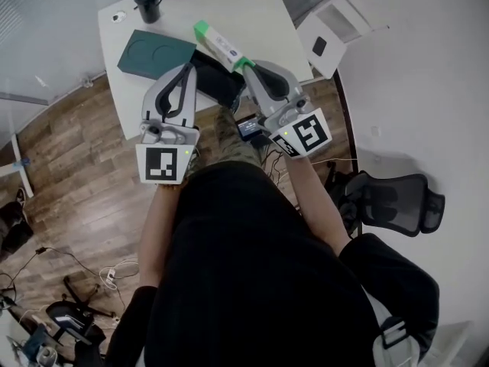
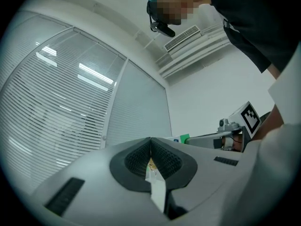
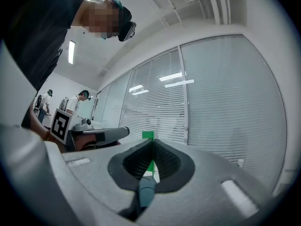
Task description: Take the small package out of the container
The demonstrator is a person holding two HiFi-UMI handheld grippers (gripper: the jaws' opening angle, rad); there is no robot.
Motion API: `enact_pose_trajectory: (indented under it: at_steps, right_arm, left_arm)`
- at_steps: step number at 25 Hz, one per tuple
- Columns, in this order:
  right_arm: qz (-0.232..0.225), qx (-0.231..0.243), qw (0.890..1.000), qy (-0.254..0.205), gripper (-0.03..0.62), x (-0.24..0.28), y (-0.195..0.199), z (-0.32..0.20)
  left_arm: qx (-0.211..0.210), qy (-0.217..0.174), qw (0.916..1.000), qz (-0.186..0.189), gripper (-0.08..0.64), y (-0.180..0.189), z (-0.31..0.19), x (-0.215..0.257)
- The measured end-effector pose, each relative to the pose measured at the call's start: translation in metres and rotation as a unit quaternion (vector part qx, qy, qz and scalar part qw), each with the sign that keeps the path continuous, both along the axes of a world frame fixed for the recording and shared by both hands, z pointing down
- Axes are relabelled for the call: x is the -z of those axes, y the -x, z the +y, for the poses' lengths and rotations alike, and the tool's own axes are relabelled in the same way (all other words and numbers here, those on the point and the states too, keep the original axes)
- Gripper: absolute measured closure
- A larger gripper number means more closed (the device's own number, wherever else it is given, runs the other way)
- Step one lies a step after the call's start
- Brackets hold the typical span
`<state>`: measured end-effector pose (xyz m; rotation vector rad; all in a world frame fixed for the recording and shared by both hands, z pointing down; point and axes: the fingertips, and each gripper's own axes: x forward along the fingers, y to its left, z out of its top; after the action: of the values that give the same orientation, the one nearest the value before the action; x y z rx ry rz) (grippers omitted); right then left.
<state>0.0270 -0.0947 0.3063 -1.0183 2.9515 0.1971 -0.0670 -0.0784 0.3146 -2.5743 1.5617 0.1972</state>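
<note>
Both grippers are held up in front of the person, over the near edge of the white table. My right gripper is shut on one end of a long white carton with green ends, which sticks out over the table. My left gripper is shut with a thin white packet pinched between its pads. The head view does not show that packet. From the left gripper view the carton and the right gripper appear off to the right.
On the table lie a dark green box lid, a black object under the grippers and a black cup. A black office chair stands at the right. Cables and gear lie on the wood floor at the left.
</note>
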Motion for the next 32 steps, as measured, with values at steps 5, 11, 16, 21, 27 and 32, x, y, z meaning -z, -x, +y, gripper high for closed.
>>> enact_pose_trajectory:
  at_steps: [5, 11, 16, 21, 27, 32]
  right_arm:
    - [-0.03, -0.007, 0.999, 0.026, 0.594, -0.019, -0.008, -0.008]
    - [-0.038, -0.02, 0.998, 0.048, 0.594, -0.037, -0.019, -0.018]
    - [-0.042, -0.016, 0.997, 0.055, 0.594, -0.041, -0.019, -0.021]
    - [-0.045, -0.015, 0.997, 0.054, 0.594, -0.041, -0.019, -0.023]
    - [-0.05, -0.021, 0.997, 0.056, 0.594, -0.041, -0.021, -0.02]
    - [-0.054, -0.027, 0.996, 0.059, 0.594, -0.045, -0.023, -0.021]
  left_arm:
    - [0.014, -0.013, 0.9996, 0.02, 0.56, 0.001, -0.011, -0.002]
    - [0.016, -0.002, 0.9998, 0.011, 0.56, -0.001, -0.014, -0.012]
    - [0.027, 0.004, 0.9995, 0.014, 0.56, 0.004, -0.012, -0.015]
    - [0.024, 0.007, 0.9997, 0.009, 0.56, 0.0, -0.01, -0.019]
    - [0.022, 0.022, 0.9994, 0.012, 0.56, -0.001, -0.006, -0.027]
    - [0.013, 0.016, 0.9998, 0.007, 0.56, -0.003, -0.007, -0.029]
